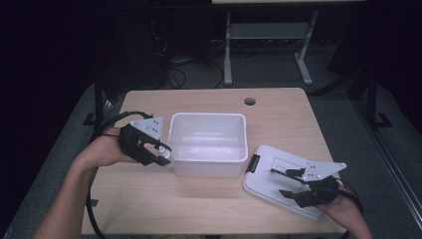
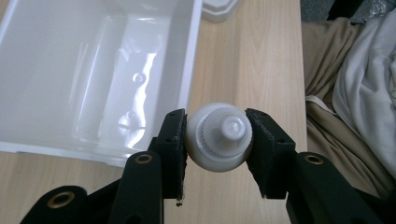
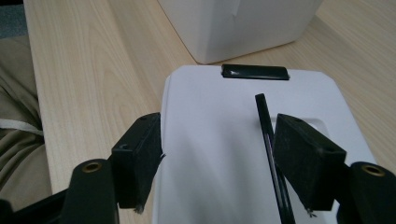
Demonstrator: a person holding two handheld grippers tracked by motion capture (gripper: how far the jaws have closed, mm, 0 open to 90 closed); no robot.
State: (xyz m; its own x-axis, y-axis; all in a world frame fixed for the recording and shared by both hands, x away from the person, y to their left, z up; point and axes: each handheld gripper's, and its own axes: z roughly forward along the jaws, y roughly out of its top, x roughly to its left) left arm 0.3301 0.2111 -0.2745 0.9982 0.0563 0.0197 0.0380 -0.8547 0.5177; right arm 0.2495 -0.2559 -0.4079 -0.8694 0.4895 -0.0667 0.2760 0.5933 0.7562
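My left gripper [image 1: 164, 155] is shut on a small white bottle [image 2: 219, 140] whose ribbed cap points toward the camera. It hangs above the table just outside the left wall of an open white bin [image 1: 208, 144], whose inside holds nothing. At the right, a white lid [image 1: 268, 184] with a black latch [image 3: 254, 72] lies flat on the table. My right gripper [image 3: 217, 135] stands open low over it, one jaw at the lid's edge. A thin black stick [image 3: 268, 135] lies on the lid along the other jaw's inner face.
The light wooden table [image 1: 149, 199] has a round cable hole [image 1: 250, 101] at the back. Beige and white cloth [image 2: 345, 93] lies past the table's edge in the left gripper view. A metal desk frame [image 1: 268, 45] stands on the floor beyond.
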